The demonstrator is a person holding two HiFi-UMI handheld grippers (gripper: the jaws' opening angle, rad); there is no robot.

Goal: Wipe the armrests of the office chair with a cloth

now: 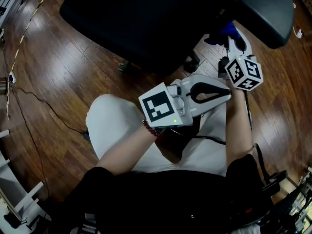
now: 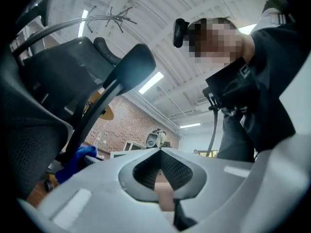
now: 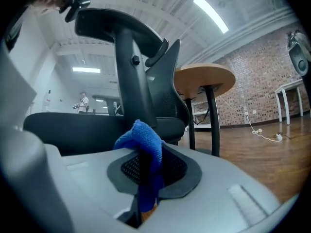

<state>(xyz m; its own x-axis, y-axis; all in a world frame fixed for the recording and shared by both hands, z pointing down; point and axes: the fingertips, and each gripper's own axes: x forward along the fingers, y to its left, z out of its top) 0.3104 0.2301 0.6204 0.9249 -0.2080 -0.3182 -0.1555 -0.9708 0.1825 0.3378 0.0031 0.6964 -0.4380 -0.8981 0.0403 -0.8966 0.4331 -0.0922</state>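
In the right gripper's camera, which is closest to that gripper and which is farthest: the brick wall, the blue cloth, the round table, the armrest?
1. Cloth: pinched between the jaws.
2. Armrest: just ahead, up on its post, left of centre.
3. Table: behind the chair, right of centre.
4. Brick wall: far off on the right.
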